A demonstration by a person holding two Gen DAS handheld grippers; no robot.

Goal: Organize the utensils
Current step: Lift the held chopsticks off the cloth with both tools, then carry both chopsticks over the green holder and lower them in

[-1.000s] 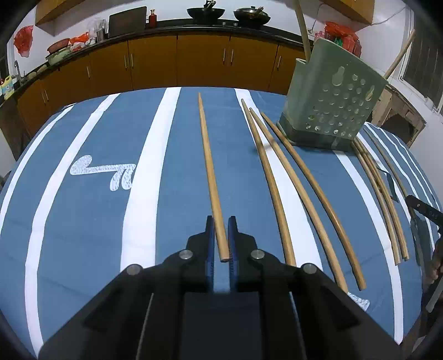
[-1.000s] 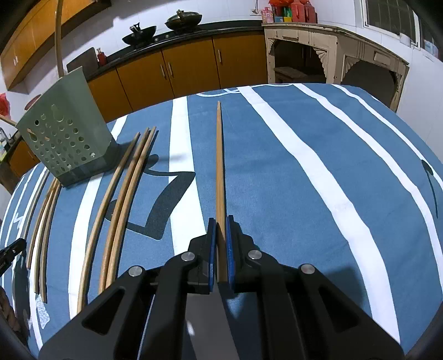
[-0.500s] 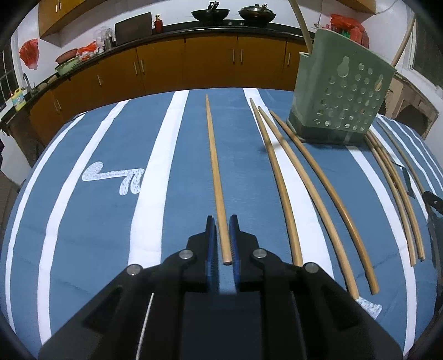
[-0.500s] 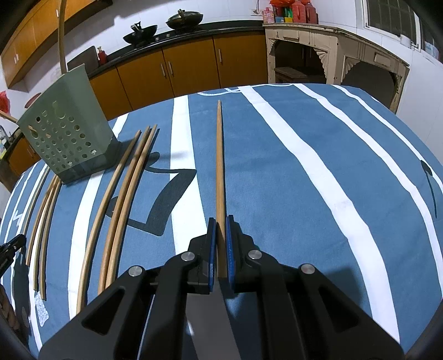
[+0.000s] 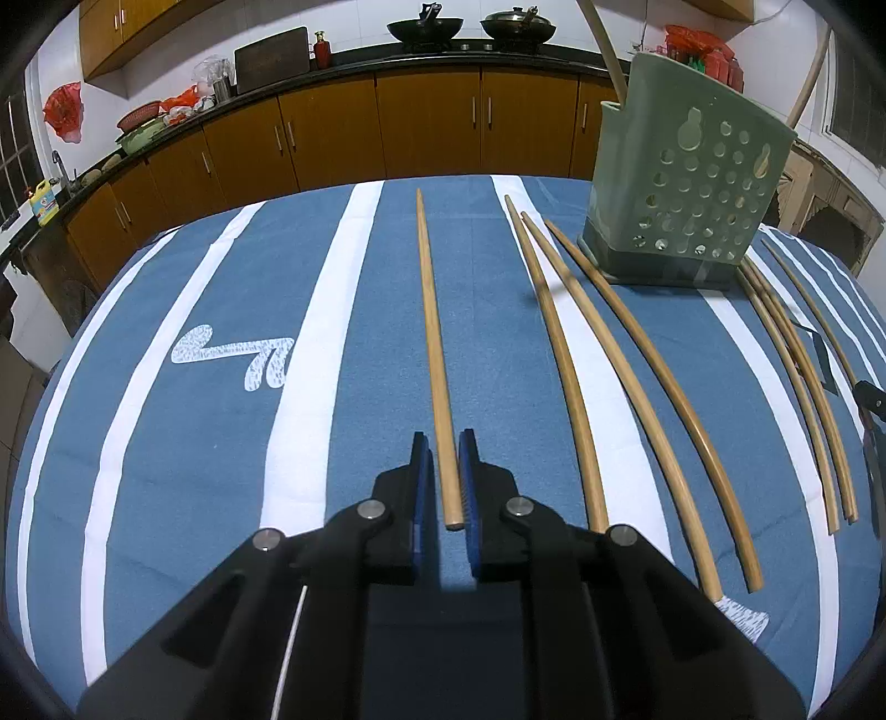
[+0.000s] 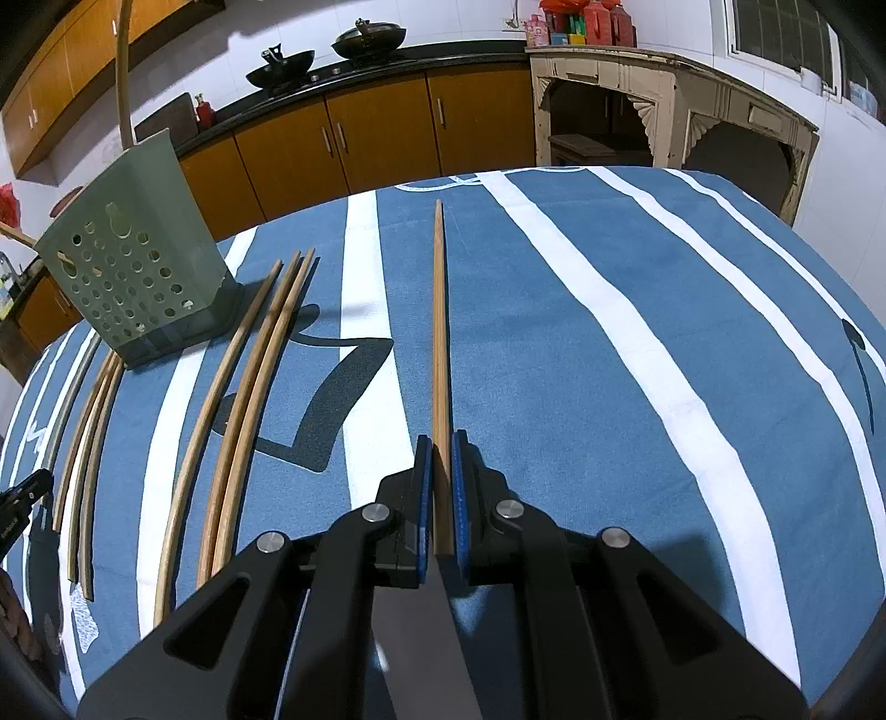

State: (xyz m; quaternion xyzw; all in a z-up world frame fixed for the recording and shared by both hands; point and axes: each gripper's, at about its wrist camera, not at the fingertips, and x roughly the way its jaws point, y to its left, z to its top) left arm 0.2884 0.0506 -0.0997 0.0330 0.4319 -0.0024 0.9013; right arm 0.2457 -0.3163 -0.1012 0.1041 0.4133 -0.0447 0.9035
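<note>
Left gripper (image 5: 443, 476): low over the desk, jaws slightly apart, one on each side of the near end of a chopstick; a thin gap shows between each blue pad and the wood, so nothing is clamped.
Left chopstick (image 5: 434, 354): straight wooden stick lying flat on the blue cloth, thick end between the jaws, thin tip pointing away toward the cupboards.
Right gripper (image 6: 437, 487): jaws pressed together on the thick end of a second chopstick.
Right chopstick (image 6: 440, 332): straight, reaching away from the jaws over the cloth; whether it rests on the cloth or is lifted off it cannot be told.
Holder (image 5: 686, 183): pale green plastic box with round holes, standing upright on the desk at the far right in the left view, far left (image 6: 133, 260) in the right view; pale stick handles rise out of its top.
Loose chopsticks: three (image 5: 626, 365) lie side by side between the left chopstick and the holder, near its foot; another bunch (image 5: 797, 376) lies on the holder's other side.
Desk (image 5: 166, 443): covered with a blue cloth with white stripes.
Background: brown cupboards (image 5: 426, 127) under a dark worktop, two woks (image 5: 470, 27) on it.
</note>
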